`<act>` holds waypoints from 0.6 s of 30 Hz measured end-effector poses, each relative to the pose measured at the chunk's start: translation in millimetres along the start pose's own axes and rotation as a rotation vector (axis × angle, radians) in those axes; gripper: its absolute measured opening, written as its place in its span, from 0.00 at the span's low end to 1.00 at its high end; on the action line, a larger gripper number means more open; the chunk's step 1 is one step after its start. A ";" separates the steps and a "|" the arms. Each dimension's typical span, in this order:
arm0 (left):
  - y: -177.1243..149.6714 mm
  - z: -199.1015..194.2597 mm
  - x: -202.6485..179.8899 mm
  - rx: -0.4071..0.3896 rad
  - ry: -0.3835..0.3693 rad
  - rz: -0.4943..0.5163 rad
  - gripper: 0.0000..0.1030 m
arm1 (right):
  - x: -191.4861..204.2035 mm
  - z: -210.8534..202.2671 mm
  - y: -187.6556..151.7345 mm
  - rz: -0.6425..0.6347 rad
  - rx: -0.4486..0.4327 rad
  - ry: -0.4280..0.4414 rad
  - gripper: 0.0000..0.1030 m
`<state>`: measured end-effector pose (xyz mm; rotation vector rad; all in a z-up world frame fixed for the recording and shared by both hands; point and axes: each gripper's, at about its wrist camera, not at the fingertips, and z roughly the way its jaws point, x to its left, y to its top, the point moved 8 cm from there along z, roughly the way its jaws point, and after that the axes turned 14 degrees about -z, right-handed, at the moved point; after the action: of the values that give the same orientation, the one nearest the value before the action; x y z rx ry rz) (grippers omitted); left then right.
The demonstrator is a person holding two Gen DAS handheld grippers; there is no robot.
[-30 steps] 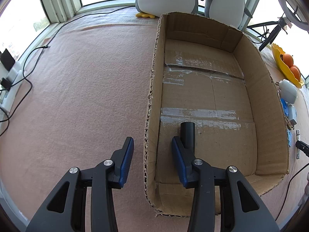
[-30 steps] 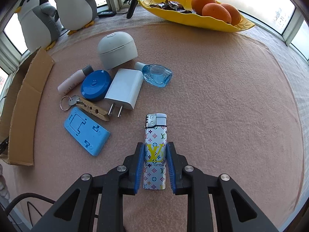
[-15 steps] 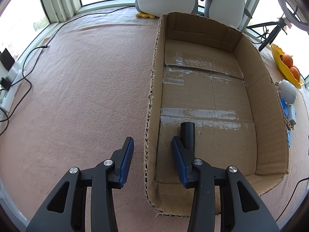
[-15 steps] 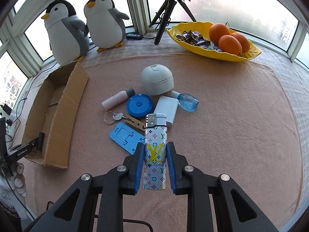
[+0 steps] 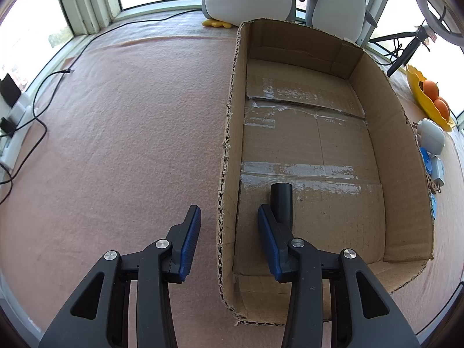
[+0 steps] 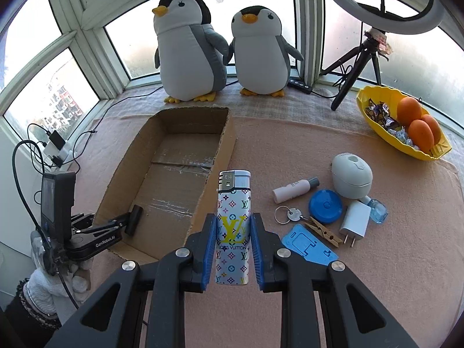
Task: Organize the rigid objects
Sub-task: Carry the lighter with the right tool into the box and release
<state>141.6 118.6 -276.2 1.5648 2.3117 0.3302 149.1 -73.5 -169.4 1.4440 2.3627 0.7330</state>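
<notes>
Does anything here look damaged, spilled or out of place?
The cardboard box looks rough: its cut rim is ragged and frayed, most of all along the wall that the left claw straddles, and the tape on its floor is wrinkled. Nothing looks spilled.

Bright daylight, strong fisheye bending

Sun floods through the white-framed bay windows (image 6: pixel 87 66), blowing their panes out white; clear tape (image 5: pixel 298 171) inside the brown cardboard box (image 5: pixel 403 174) glares, frame corners go dark, focus stays sharp.
</notes>
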 end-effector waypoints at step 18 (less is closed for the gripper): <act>0.3 -0.6 -0.8 -0.001 -0.003 -0.003 0.40 | 84.2 53.6 21.3 -0.110 0.041 0.098 0.20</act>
<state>142.0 118.0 -275.4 1.5600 2.3110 0.3287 151.7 23.8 -199.9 1.3091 2.5217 0.7466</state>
